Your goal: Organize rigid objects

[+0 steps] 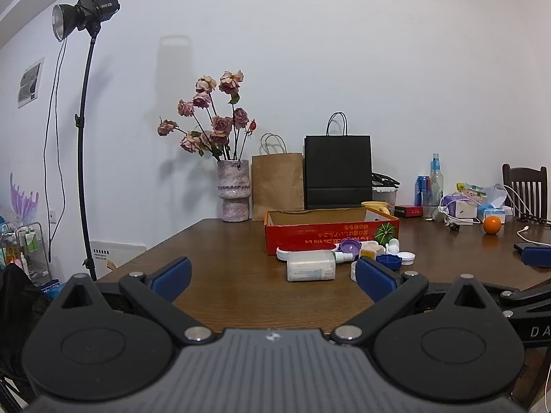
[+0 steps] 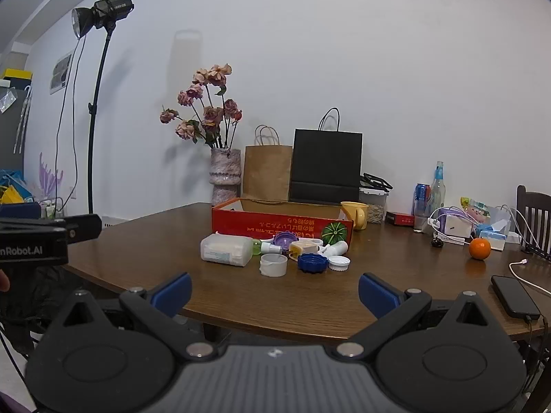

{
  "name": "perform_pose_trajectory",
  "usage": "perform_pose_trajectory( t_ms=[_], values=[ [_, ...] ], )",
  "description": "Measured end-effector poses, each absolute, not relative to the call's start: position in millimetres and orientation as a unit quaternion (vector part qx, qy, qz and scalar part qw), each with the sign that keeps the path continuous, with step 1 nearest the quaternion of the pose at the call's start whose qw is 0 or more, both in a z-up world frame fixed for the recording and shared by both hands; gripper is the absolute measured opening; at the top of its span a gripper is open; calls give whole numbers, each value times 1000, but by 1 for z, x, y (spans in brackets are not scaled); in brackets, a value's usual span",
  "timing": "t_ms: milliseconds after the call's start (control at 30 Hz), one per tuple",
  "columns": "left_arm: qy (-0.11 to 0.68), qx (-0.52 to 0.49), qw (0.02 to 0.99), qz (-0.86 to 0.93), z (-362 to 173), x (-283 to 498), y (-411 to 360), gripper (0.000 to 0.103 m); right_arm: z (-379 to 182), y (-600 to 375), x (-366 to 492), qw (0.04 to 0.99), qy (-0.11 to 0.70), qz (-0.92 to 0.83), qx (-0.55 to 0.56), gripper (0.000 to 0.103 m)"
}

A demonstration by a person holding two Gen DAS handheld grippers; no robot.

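Ahead of both wide-spread, empty grippers, left gripper (image 1: 272,277) and right gripper (image 2: 274,294), lies the clutter of caps (image 2: 311,263).

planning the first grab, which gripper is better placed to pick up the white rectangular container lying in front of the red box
Left, likely. In the left wrist view the white container lies almost straight ahead of the open left gripper, close to its fingertips. From the right gripper, also open, it sits farther off and to the left.

A plain white wall (image 1: 344,51) backs a dark brown wooden table (image 1: 224,251); a black studio lamp on a tall thin stand (image 1: 86,10) rises at the left; a dark wooden slat-backed chair (image 1: 525,189) stands at the right.
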State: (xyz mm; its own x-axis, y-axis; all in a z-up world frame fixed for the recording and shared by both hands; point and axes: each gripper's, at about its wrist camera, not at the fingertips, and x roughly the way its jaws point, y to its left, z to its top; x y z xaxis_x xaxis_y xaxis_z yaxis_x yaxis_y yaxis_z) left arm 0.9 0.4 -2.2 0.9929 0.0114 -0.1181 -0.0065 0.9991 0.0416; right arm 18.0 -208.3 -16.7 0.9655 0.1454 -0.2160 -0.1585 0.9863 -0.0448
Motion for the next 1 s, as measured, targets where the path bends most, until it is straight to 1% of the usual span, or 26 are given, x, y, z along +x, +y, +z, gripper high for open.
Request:
perform_pose_trajectory(
  t_ms=[367,1000],
  values=[
    [53,40,998,9,3,2,0,103,-18,-208,17,991,101,82,-19,103],
    [59,33,998,5,1,3,-1,103,-18,-209,15,992,99,76,-20,103]
  ],
)
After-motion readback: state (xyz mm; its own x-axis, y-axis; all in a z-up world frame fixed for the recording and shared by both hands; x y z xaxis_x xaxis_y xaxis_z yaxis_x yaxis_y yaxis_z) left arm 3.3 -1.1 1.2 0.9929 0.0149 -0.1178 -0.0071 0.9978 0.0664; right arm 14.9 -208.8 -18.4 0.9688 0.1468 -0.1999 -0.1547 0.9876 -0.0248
